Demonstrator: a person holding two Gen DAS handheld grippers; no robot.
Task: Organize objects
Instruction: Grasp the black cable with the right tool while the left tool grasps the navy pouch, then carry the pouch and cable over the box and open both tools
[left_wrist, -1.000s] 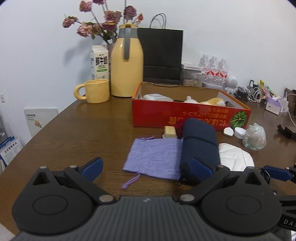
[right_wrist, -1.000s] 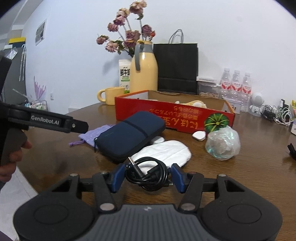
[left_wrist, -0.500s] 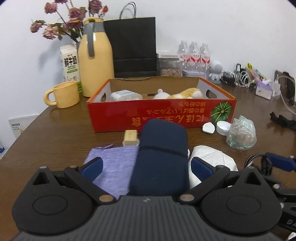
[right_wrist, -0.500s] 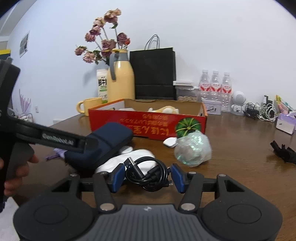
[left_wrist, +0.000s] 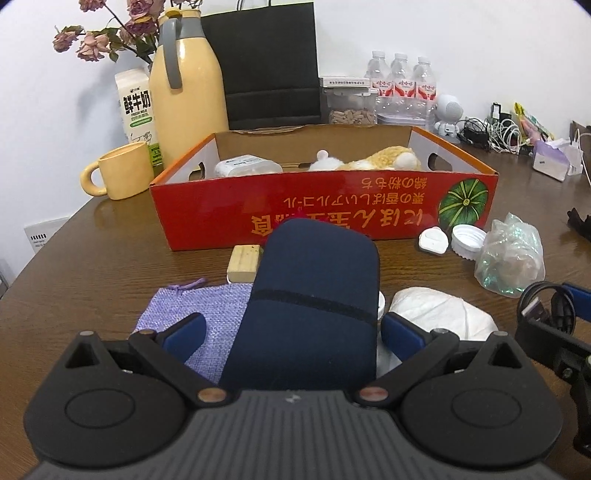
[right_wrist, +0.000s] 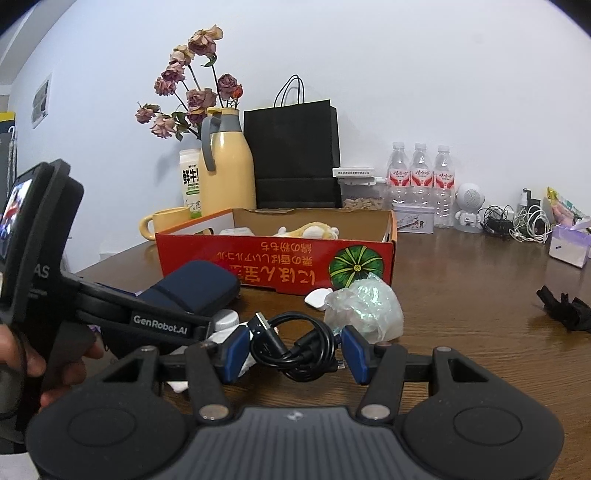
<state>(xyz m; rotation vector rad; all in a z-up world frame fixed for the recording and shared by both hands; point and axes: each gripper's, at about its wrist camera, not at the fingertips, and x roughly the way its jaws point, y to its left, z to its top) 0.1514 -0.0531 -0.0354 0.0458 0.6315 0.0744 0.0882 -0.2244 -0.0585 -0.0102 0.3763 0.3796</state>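
A navy zip pouch (left_wrist: 314, 295) lies on the wooden table (left_wrist: 92, 280), partly over a purple cloth bag (left_wrist: 195, 306). My left gripper (left_wrist: 291, 332) is open and straddles the pouch's near end; its blue fingers (left_wrist: 184, 332) stand clear of the pouch's sides. My right gripper (right_wrist: 295, 352) is shut on a coiled black USB cable (right_wrist: 295, 347), held just above the table. That cable (left_wrist: 546, 306) also shows at the right edge of the left wrist view. Behind stands a red cardboard box (left_wrist: 332, 218) with a plush toy (left_wrist: 373, 160) and a white container (left_wrist: 247, 166) inside.
A wooden block (left_wrist: 243, 258), white folded cloth (left_wrist: 443, 314), crumpled plastic wrap (left_wrist: 509, 258) and a white cap (left_wrist: 467, 238) lie before the box. A yellow mug (left_wrist: 118, 175), yellow flask (left_wrist: 184, 92), black bag (left_wrist: 273, 66) and water bottles (left_wrist: 400, 85) line the back.
My left gripper has slid to the right, so the navy pouch now lies between its fingers. The right gripper has drifted right with the cable still in it.
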